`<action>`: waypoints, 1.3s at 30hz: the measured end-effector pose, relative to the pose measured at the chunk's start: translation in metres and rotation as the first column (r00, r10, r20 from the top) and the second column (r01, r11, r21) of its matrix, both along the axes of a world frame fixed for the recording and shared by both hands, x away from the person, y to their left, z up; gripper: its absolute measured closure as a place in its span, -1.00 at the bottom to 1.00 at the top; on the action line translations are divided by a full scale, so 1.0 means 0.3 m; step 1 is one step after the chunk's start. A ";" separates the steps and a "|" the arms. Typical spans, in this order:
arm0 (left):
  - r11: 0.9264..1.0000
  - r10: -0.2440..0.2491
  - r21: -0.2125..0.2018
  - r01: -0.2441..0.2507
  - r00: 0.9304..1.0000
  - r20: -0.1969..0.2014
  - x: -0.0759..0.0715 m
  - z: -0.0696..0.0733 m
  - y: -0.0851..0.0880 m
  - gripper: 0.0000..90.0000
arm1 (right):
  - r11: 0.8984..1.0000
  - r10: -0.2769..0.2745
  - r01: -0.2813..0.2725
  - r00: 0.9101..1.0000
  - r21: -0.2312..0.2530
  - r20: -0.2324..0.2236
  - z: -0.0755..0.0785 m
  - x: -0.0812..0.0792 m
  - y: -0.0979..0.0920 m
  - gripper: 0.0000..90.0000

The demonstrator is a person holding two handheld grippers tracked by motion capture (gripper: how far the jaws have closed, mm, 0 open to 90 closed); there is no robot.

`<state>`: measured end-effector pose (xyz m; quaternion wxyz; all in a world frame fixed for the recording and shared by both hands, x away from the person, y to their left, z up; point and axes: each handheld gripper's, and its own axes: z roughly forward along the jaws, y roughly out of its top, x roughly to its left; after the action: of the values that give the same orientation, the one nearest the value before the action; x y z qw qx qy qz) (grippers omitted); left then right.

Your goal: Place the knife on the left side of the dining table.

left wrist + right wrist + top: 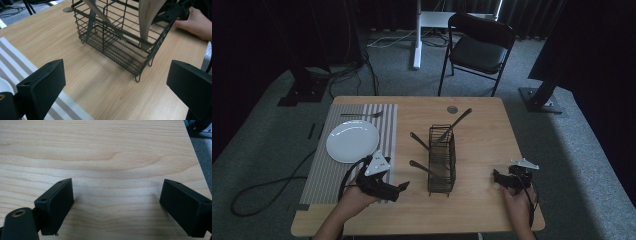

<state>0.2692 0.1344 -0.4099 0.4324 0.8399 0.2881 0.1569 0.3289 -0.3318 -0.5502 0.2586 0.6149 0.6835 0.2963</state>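
Plainly, both pairs of fingers are spread wide with nothing between them: the left gripper (404, 186) hovers low over the light wooden bench (482, 135), pointing at the black wire cutlery basket (120, 42), which stands near it mid-bench; the right gripper (497, 176) rests apart at the basket's other side, over bare wood; the basket's long axis runs away from the person, its open top upward; several metal utensils (453, 126) lean out of it, handles slanting up and outward; the basket looks light and stiff, likely to tip if tugged; the utensils are probably hard and slippery, best pinched across a flat handle; a white round plate (352, 141) lies on the striped grey placemat (387, 125) beyond the left hand (354, 197).
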 end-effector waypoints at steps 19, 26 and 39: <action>0.998 -0.039 -0.039 0.039 0.999 0.002 0.030 0.035 -0.102 -0.64 | 1.000 -0.001 0.001 1.000 0.001 -0.001 0.000 0.000 0.000 -0.75; 0.998 -0.061 -0.031 0.061 0.998 -0.001 0.032 0.031 -0.136 -0.42 | 1.000 -0.001 0.001 1.000 0.000 0.000 0.000 0.000 0.000 -0.75; 0.997 -0.057 -0.056 0.056 0.998 -0.007 0.041 0.017 -0.156 0.35 | 1.000 -0.001 0.001 1.000 0.000 0.000 0.000 0.000 0.000 -0.75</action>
<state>0.2815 0.0875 -0.4049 0.4588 0.8359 0.2702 0.1330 0.3289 -0.3318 -0.5502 0.2585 0.6153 0.6832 0.2963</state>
